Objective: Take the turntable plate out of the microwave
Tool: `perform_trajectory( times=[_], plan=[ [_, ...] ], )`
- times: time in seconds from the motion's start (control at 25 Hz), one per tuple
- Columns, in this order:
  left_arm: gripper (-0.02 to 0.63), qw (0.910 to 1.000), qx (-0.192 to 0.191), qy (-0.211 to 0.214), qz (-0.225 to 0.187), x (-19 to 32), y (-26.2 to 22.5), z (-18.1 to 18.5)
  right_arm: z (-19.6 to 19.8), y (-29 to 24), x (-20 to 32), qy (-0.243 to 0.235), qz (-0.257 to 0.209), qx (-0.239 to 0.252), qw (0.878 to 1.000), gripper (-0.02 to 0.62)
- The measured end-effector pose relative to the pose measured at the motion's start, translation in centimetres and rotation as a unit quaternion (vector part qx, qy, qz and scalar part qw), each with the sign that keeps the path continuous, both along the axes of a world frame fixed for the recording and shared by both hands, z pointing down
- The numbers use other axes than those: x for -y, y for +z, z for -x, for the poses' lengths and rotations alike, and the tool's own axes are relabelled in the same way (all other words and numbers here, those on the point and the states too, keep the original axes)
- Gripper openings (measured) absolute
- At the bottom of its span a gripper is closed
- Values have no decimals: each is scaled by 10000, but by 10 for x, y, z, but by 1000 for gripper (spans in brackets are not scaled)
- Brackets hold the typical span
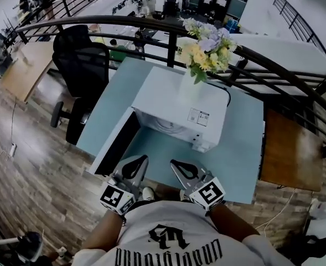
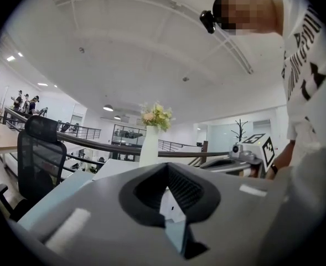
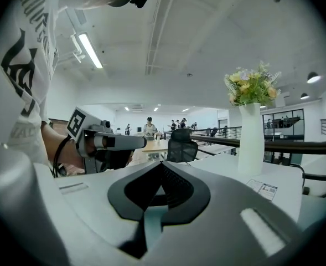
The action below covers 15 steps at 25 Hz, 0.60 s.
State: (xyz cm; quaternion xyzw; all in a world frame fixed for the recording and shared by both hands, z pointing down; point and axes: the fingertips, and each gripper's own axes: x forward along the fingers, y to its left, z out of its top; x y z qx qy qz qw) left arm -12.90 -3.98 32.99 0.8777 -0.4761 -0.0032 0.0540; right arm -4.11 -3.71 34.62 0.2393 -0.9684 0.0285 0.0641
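Left gripper (image 1: pixel 143 159) and right gripper (image 1: pixel 174 163): jaws closed together, nothing held. Microwave (image 1: pixel 179 101) at their 12 o'clock, apart; its door (image 1: pixel 115 143) open at 10 o'clock. Turntable plate hidden; cavity interior unseen.

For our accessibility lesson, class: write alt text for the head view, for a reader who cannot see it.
Seen from above, a white microwave with its door swung open stands on a pale blue table, a vase of flowers on top. The left gripper and right gripper hover side by side, both shut and empty, short of the microwave.
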Motion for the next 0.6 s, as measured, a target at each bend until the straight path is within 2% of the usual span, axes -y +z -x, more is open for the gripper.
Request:
perform_trajectory(
  times=[0.32, 0.6],
  plan=[
    [49, 9984, 38, 561, -77, 8, -4, 36, 42, -3, 3, 576, -64, -39, 9983, 2],
    [49, 9976, 27, 687, -3, 19, 2, 44, 45, 7, 12, 833, 34, -128, 9964, 2]
  ],
)
